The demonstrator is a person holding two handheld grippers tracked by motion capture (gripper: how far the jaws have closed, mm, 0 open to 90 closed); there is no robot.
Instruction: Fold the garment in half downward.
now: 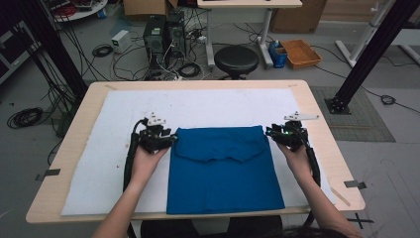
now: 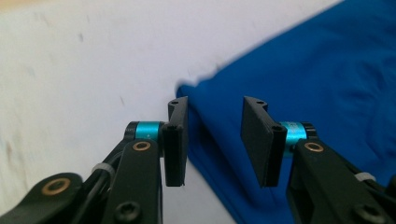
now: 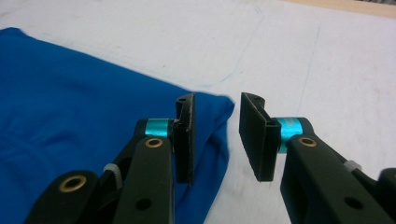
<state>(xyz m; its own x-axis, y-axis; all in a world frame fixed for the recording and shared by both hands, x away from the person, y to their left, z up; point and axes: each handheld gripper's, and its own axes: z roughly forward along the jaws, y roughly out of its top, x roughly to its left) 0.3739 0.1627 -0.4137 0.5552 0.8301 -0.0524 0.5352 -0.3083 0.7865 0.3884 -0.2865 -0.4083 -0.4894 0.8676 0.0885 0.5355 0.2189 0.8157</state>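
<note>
Both open grippers at cloth (image 1: 224,168) corners

Light wood table (image 1: 322,134), rounded corners. White sheet (image 1: 114,124) covers most of the top; bare wood margin visible around it. Folded blue cloth (image 1: 223,171) lies flat on sheet, between left gripper (image 1: 171,139) and right gripper (image 1: 270,132), its far corners at their tips. Cloth's near edge reaches table's near edge.
</note>
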